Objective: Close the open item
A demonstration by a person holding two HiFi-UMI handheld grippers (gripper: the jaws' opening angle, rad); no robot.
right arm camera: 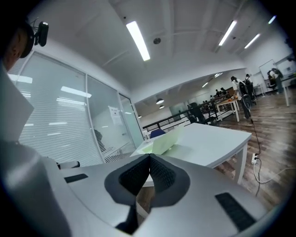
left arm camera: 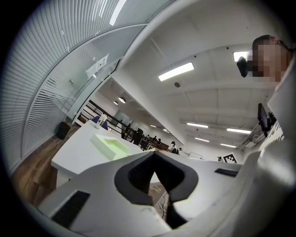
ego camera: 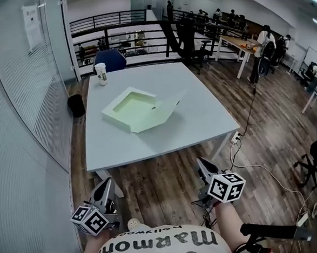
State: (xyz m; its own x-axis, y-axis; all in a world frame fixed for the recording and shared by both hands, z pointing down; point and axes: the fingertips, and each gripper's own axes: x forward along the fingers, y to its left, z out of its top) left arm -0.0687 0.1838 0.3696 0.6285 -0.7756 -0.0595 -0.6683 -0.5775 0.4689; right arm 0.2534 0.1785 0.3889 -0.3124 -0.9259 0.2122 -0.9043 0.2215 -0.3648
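Note:
A pale green flat box (ego camera: 132, 108) lies open in the middle of the white table (ego camera: 203, 113), its lid (ego camera: 162, 115) folded out to the right and raised a little. The box (left arm camera: 111, 147) also shows far off in the left gripper view, and in the right gripper view the box (right arm camera: 162, 141) has its lid tilted up. My left gripper (ego camera: 107, 183) hangs low by my body, well short of the table, shut and holding nothing (left arm camera: 154, 155). My right gripper (ego camera: 202, 165) is also shut and holds nothing (right arm camera: 149, 157), in front of the table's near edge.
A white paper cup (ego camera: 101, 73) stands at the table's far left corner. A blue chair (ego camera: 110, 59) sits behind it and a black bin (ego camera: 76, 105) stands on the floor by the glass wall. A cable (ego camera: 243, 156) runs over the wooden floor at the right.

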